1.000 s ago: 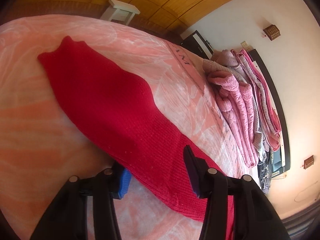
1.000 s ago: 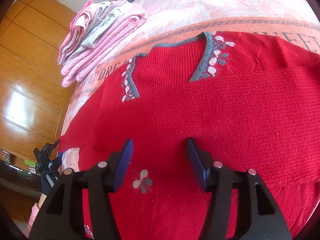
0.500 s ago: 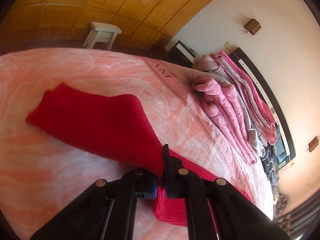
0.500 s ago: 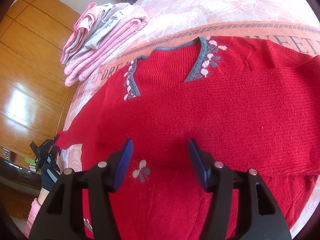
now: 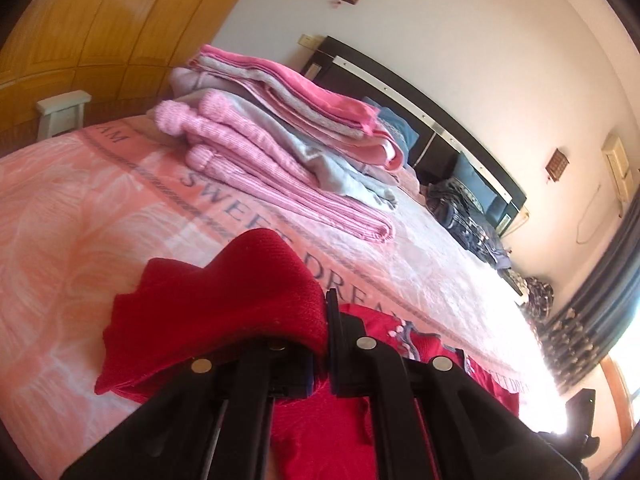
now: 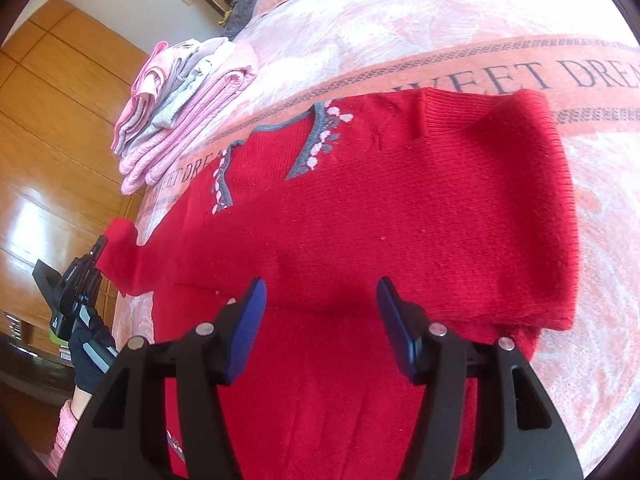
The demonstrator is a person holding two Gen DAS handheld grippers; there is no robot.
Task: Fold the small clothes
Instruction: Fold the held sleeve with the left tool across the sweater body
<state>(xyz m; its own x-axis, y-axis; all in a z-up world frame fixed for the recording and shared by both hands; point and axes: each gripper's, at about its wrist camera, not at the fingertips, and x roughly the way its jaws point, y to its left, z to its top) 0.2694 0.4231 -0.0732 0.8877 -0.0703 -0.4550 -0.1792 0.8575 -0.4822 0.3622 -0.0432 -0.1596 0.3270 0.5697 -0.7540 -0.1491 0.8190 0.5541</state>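
The left gripper (image 5: 325, 354) is pinching the sleeve (image 5: 224, 312) of the red sweater (image 6: 380, 216), which is lying across the middle of the frame on the pink bedspread (image 6: 400, 12). The right gripper (image 6: 320, 328) is hovering with its jaws apart over the sweater at lower centre.

A bed covered by a pink printed blanket (image 6: 460, 12) bears a spread red knitted sweater (image 6: 400, 208) and a stack of folded pink and grey clothes (image 6: 188, 96).

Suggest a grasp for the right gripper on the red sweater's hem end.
Probably the corner of the doubled edge at the red sweater's right side, approached from the bare blanket beside it. That edge stands proud of the bedding, so one finger could slide under. The right gripper hovers open over flat knit, which offers no ridge to pinch.
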